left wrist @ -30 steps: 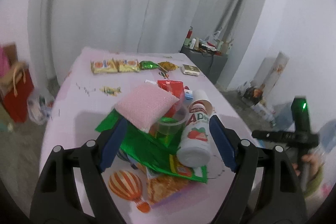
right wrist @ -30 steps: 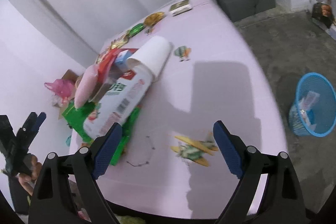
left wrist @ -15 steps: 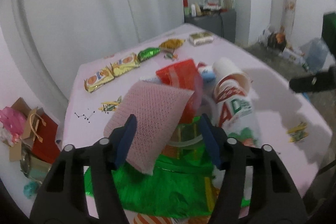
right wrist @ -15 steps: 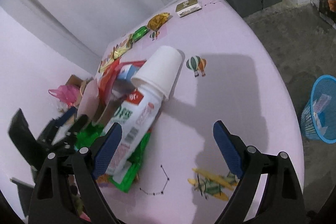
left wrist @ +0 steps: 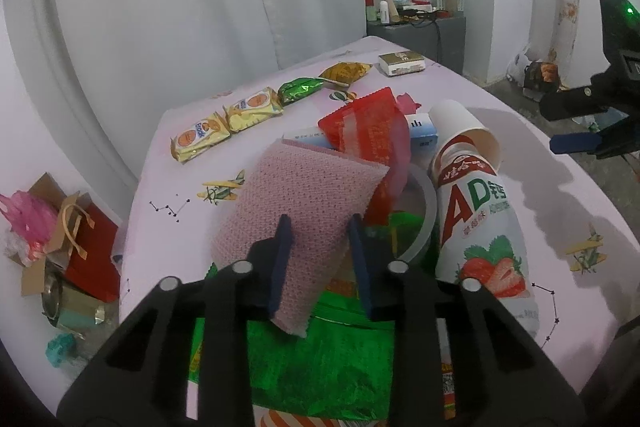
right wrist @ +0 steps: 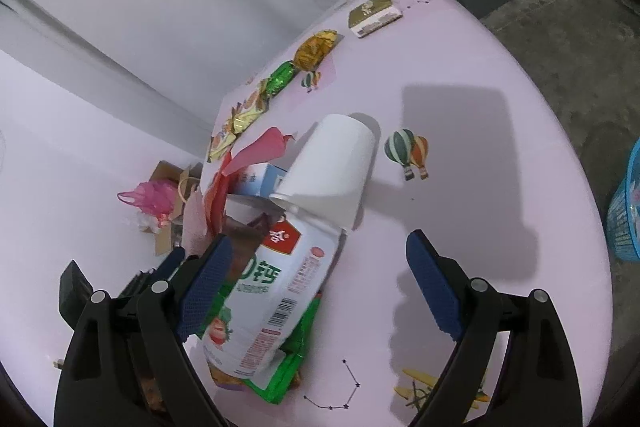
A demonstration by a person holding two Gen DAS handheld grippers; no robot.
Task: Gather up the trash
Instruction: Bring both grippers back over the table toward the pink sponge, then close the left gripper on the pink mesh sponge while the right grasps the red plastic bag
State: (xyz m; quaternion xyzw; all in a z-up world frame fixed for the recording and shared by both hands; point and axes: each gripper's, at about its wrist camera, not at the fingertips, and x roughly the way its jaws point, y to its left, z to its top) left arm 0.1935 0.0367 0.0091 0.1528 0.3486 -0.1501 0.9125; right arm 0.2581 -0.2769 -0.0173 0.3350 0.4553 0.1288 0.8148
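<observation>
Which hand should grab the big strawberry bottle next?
Right. The right gripper is open beside the strawberry bottle, holding nothing. The left gripper has just been closing on the pink sponge.

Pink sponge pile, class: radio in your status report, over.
Left gripper jaws just closed onto the pink sponge. Right gripper open, empty, beside the milk bottle. Paper cup over the bottle's top; wrappers heaped beneath.

A pink mesh sponge (left wrist: pixel 304 203) is propped at a tilt on the litter heap, over a green foil wrapper (left wrist: pixel 320 367). Beside it, a strawberry-printed white drink bottle (left wrist: pixel 480 227) is laid on its side, its neck capped by a white paper cup (right wrist: pixel 336 167). A red wrapper (left wrist: pixel 368 131) is stood behind.
</observation>
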